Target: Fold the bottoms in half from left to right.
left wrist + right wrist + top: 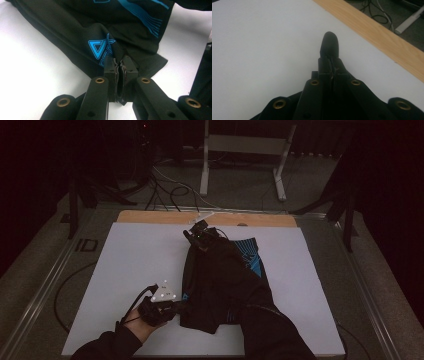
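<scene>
the black shorts with blue marks lie in the middle of the white tabletop; the left hand-held gripper is squeezed tight on the near corner of the cloth; the right hand-held gripper is squeezed tight on a fold at the far end.

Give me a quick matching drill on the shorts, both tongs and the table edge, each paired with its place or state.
Things:
1. left tongs
2. right tongs
3. shorts
4. wooden strip

Places or states:
A. bare along the far edge of the table
B. black with blue print, lying on the white sheet
C. shut on the shorts' near corner
D. shut on a fold of the shorts at the far end

Pairs: 1-C, 2-D, 3-B, 4-A
</scene>
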